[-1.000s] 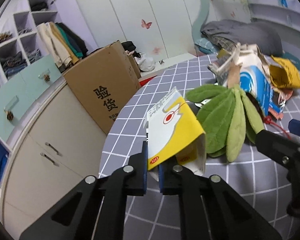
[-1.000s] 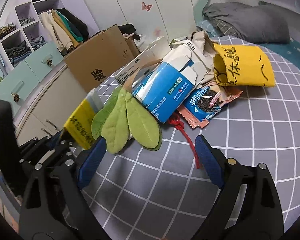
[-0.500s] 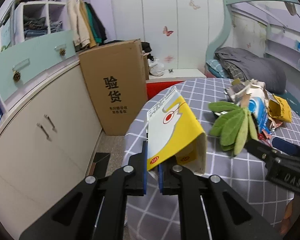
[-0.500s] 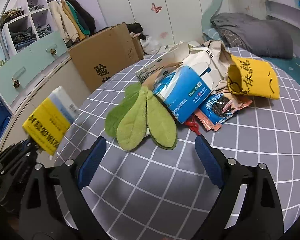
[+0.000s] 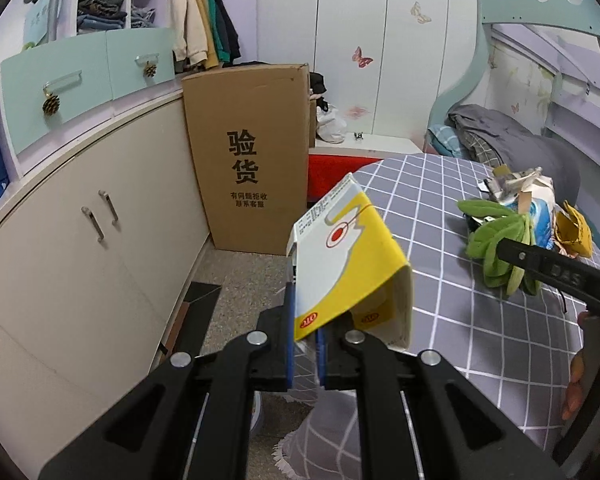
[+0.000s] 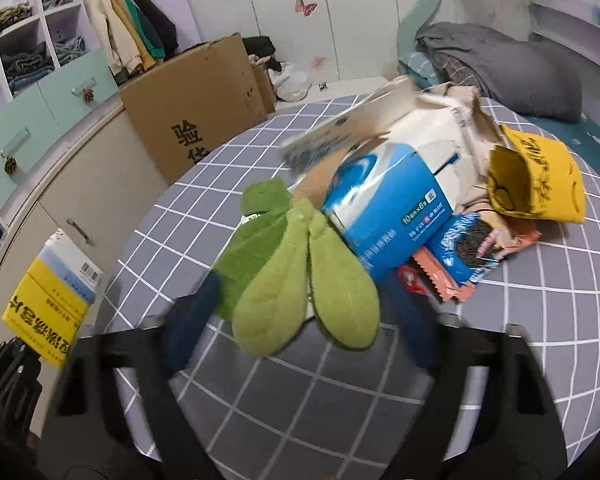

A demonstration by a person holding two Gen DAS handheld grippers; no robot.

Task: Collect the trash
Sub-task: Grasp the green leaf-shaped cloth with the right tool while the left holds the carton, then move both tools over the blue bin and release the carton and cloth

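Beside table, cardboard box, cabinet

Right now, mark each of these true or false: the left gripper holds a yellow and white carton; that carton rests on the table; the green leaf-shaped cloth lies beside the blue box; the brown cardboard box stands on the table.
1. The left gripper holds a yellow and white carton. True.
2. That carton rests on the table. False: it is held in the air, off the table's edge.
3. The green leaf-shaped cloth lies beside the blue box. True.
4. The brown cardboard box stands on the table. False: it stands on the floor by the cabinets.
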